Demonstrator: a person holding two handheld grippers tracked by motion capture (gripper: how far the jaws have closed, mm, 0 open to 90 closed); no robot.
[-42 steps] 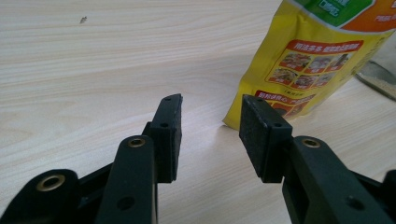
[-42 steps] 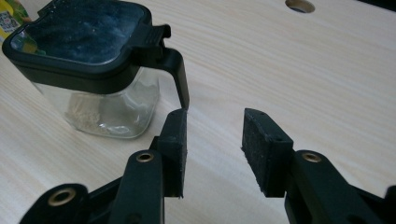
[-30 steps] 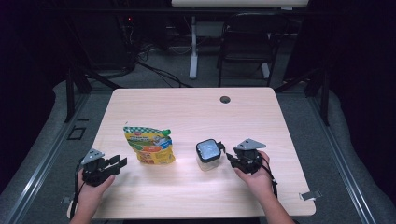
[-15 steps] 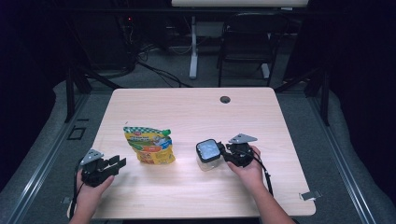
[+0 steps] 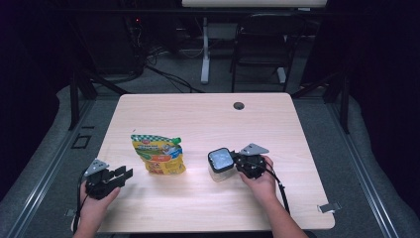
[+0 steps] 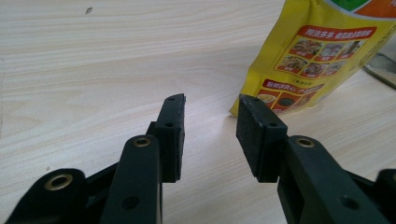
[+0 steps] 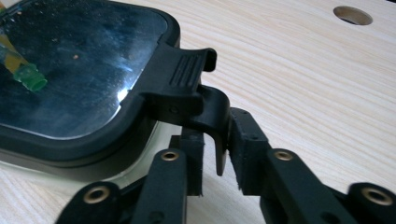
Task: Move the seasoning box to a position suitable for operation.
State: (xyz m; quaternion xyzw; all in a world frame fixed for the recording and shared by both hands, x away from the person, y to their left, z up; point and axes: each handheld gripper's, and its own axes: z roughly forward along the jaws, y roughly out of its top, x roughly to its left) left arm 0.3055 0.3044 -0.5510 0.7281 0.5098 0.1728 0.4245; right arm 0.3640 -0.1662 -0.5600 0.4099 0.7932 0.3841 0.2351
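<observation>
A: What has moved since one second ago?

B: The right gripper (image 5: 238, 161) has come closer to the clear square container with a black lid (image 5: 221, 164). Its jaws now pinch the lid's black latch tab (image 7: 205, 109) from both sides.

A: Where is the container?

B: It stands on the pale wooden worktop (image 5: 208, 119), nearer the front edge, a little right of the middle.

A: And beside it?

B: The yellow printed food pouch (image 5: 158, 154) lies to its left, apart from it. The left gripper (image 6: 209, 119) rests near the front left corner, jaws spread and holding nothing, pointing at the pouch.
</observation>
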